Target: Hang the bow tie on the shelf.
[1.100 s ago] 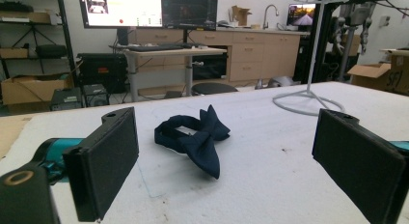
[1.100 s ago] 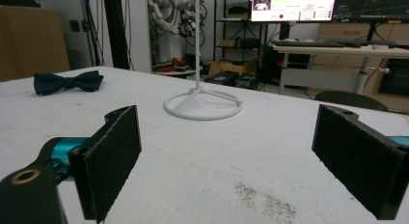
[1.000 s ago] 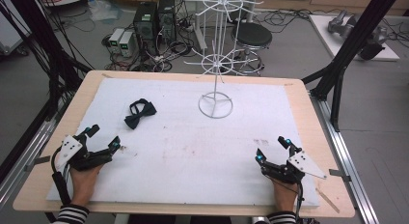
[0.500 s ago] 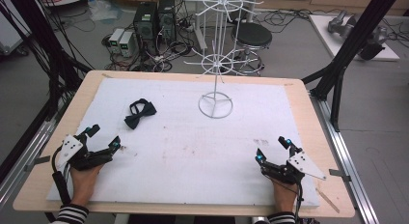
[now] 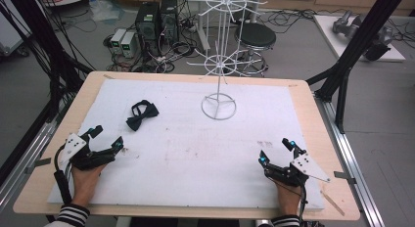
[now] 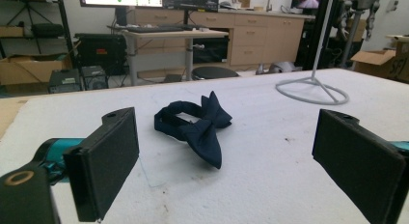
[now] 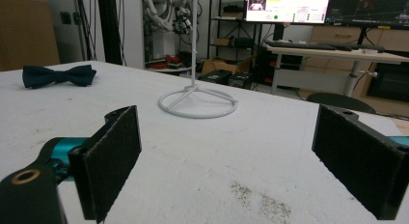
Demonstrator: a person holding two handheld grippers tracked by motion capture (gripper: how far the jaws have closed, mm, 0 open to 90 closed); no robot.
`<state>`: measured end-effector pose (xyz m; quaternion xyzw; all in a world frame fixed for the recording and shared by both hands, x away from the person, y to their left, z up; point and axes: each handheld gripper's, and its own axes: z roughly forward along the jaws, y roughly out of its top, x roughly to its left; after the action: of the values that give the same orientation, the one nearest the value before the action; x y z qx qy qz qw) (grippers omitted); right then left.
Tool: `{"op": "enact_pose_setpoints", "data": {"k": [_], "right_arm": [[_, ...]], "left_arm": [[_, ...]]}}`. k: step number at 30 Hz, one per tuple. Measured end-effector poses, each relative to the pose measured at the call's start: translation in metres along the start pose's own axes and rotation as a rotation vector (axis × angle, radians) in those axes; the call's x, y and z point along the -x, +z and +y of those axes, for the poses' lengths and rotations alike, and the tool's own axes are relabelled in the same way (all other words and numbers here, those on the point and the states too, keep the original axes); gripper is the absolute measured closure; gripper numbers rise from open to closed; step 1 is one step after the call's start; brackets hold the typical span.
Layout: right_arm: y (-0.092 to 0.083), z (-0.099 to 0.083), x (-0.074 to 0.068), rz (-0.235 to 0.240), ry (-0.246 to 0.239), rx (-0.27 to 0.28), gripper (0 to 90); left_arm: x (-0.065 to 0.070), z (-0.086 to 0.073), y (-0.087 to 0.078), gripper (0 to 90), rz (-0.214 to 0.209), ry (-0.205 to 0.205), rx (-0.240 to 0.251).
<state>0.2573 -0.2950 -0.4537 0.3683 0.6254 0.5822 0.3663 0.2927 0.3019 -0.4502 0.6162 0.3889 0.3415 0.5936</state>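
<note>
A dark navy bow tie (image 5: 142, 114) lies on the white table cover toward the left, and it lies just ahead of the jaws in the left gripper view (image 6: 195, 127). A white wire display stand (image 5: 219, 105) rises from its ring base at the table's middle back. My left gripper (image 5: 106, 137) rests near the front left edge, open and empty, a short way in front of the bow tie. At the front right my right gripper (image 5: 276, 152) rests open and empty. From the right gripper view, the stand's ring base (image 7: 197, 103) sits ahead and the bow tie (image 7: 59, 75) is far off to the left.
The white cover (image 5: 195, 148) lies on a wooden table top (image 5: 313, 119). Black frame posts (image 5: 352, 56) flank the table. Beyond the far edge stand a black stool (image 5: 255, 38) and computer boxes (image 5: 149, 21) among cables on the floor.
</note>
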Motion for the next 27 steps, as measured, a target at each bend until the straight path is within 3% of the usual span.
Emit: {"op": "enact_pose_setpoints", "data": {"k": [7, 21, 26, 27], "right_arm": [[0.0, 0.0, -0.001, 0.001, -0.004, -0.005, 9.1], [0.0, 0.0, -0.001, -0.001, -0.007, 0.001, 9.1], [0.0, 0.0, -0.001, 0.0, -0.006, 0.002, 9.2], [0.0, 0.0, 0.0, -0.002, -0.009, 0.004, 9.1]], "left_arm": [[-0.003, 0.01, 0.006, 9.5, -0.006, 0.004, -0.028], [-0.014, 0.03, 0.031, 9.6, -0.019, 0.028, -0.135], [-0.021, 0.034, 0.042, 9.6, -0.017, 0.024, -0.195], [-0.025, 0.036, 0.047, 9.6, -0.027, 0.013, -0.232]]}}
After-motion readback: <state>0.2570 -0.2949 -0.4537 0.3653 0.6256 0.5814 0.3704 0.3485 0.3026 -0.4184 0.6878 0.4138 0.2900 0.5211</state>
